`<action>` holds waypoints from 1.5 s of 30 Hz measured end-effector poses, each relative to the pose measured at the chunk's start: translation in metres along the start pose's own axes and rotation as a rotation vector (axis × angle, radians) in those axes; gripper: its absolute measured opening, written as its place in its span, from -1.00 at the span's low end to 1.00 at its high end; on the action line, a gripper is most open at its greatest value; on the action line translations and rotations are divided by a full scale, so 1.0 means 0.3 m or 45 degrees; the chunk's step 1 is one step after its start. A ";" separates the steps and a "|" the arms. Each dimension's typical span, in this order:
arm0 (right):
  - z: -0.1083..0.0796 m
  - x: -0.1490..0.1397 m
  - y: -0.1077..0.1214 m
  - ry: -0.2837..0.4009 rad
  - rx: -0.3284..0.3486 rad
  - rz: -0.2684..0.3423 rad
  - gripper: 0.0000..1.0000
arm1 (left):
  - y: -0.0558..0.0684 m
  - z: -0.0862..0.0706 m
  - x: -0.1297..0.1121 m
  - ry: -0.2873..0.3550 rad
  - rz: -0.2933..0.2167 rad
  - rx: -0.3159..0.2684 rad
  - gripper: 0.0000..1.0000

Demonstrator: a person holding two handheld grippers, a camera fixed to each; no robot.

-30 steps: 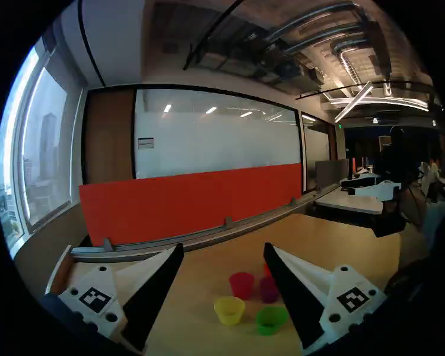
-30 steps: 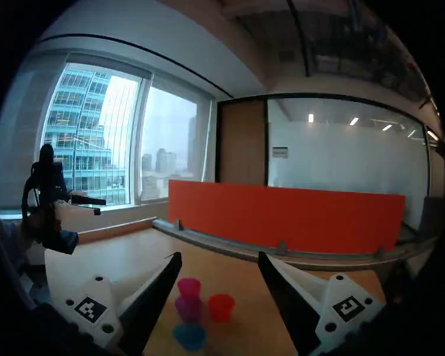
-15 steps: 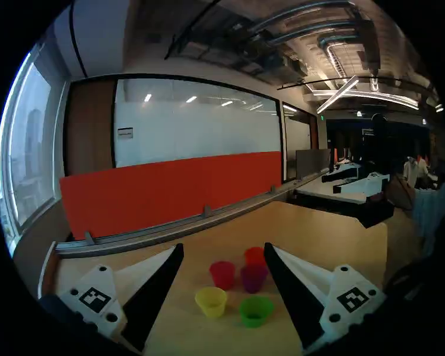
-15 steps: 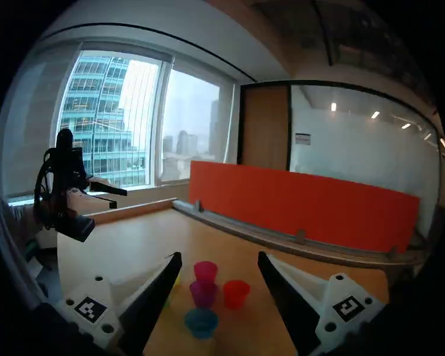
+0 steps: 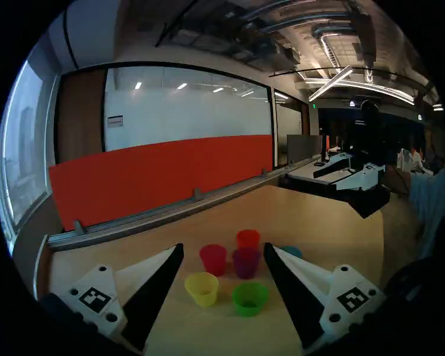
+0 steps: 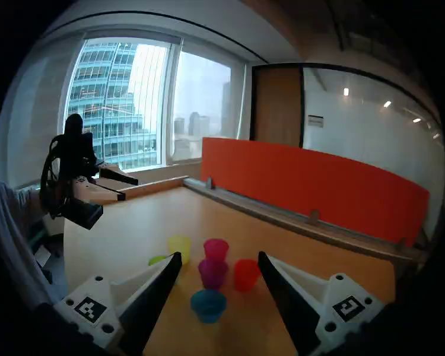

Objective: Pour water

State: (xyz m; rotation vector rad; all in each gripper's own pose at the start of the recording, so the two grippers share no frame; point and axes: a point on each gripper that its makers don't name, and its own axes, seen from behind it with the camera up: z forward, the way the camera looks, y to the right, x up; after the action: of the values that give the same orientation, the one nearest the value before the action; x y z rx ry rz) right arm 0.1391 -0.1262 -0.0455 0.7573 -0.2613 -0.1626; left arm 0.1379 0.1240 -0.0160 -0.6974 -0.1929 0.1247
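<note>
Several small plastic cups stand clustered on a light wooden table [image 5: 317, 219]. In the left gripper view they are yellow [image 5: 202, 288], green [image 5: 250, 298], crimson [image 5: 213, 259], purple [image 5: 245, 263], orange-red [image 5: 248, 238] and blue [image 5: 291, 251], the blue half hidden by a finger. My left gripper [image 5: 222, 246] is open above the table, just short of the cluster. In the right gripper view the blue cup [image 6: 208, 305] is nearest, then the purple cup [image 6: 212, 273], pink cup [image 6: 216, 249], red cup [image 6: 245, 274], yellow cup [image 6: 179, 248] and green cup [image 6: 158, 260]. My right gripper [image 6: 218, 255] is open and empty.
An orange divider panel [image 5: 163, 172] on a metal rail runs along the table's far edge. The right gripper [image 5: 324, 183] hovers off to the right in the left gripper view. In the right gripper view, a sleeved hand holds the left gripper [image 6: 130, 188] by the windows [image 6: 121, 107].
Both cameras have tipped down and swung toward the cups. The cluster now sits higher between the fingers, and more cups show in each view. Both grippers stay open.
</note>
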 end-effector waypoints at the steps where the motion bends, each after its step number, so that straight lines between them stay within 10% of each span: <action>1: 0.003 -0.008 -0.001 -0.007 0.003 -0.002 0.99 | 0.002 0.005 -0.012 -0.009 -0.001 -0.005 1.00; 45: 0.136 -0.455 -0.058 -0.299 0.093 0.003 0.99 | 0.132 0.130 -0.487 -0.321 0.014 -0.163 1.00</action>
State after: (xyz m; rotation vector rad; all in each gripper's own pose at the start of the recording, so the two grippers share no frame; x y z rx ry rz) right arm -0.0040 -0.1327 -0.0531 0.8111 -0.4933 -0.2409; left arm -0.0151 0.1526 -0.0321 -0.8101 -0.4412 0.2126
